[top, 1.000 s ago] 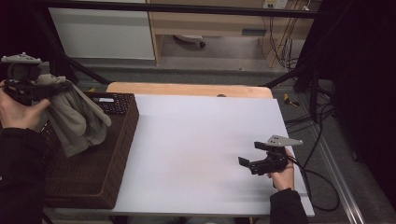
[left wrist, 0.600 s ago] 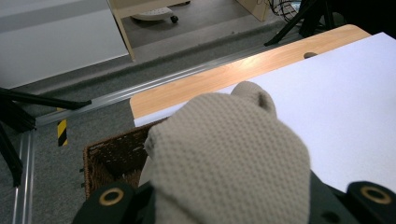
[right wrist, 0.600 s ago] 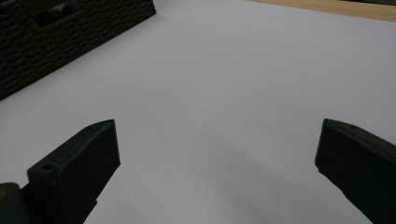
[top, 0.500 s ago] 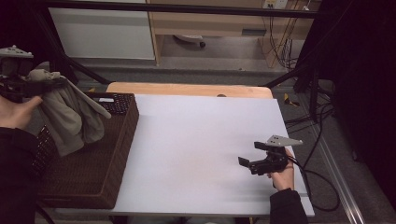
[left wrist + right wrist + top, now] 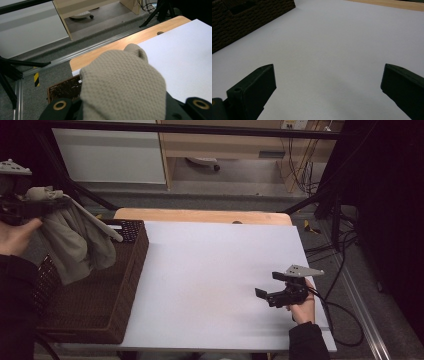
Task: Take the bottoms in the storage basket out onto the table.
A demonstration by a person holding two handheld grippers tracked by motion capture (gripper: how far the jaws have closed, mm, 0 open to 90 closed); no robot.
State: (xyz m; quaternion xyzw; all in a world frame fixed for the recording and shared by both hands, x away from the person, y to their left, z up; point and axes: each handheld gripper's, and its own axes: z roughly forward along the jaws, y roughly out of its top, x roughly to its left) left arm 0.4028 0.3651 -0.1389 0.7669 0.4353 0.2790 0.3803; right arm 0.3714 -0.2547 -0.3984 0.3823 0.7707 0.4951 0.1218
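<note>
A: Left gripper (image 5: 30,206) is higher than a second ago. Its jaws are clamped on the grey cloth (image 5: 75,242), and the cloth has come up with it.

B: Where's the cloth relative to the basket (image 5: 107,312)?

A: It hangs over the basket's far left part, with the bottom hem seemingly just clear of the weave; hard to tell whether it touches. In the left gripper view the knit cloth (image 5: 122,87) bunches between the jaws, and the basket rim (image 5: 66,87) is below.

B: Right side?

A: Right gripper (image 5: 275,292) hasn't budged. It sits low over the white tabletop (image 5: 215,270) near the front right, jaws wide open with nothing between them. The right gripper view shows bare tabletop (image 5: 332,50) between them and the basket (image 5: 242,20) at far left.

B: So what does it mean?

A: Looks like the cloth is being pulled out of the basket. Lift seems nearly done; next I'd expect a carry across to the open tabletop. Risk is the hem dragging on the rim.
</note>
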